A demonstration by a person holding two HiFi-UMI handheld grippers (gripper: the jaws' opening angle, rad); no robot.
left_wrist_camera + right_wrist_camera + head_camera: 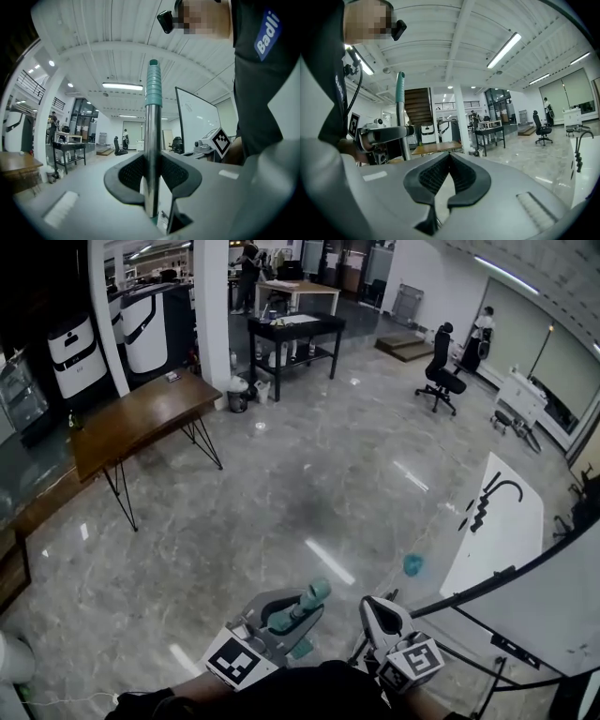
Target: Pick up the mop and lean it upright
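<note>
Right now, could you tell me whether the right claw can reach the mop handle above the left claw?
Probably yes. The mop handle stands upright beside the right claw, clamped in the left claw, its teal top bare, nothing between. The right claw's jaws are together and must open first.

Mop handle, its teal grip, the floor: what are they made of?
The mop handle looks like polished metal tube: mirror-bright streaks. Its teal grip is probably plastic or rubber: matte, ringed with ridges. The floor looks like polished stone or stone-look tile: grey veining, glossy light reflections.
</note>
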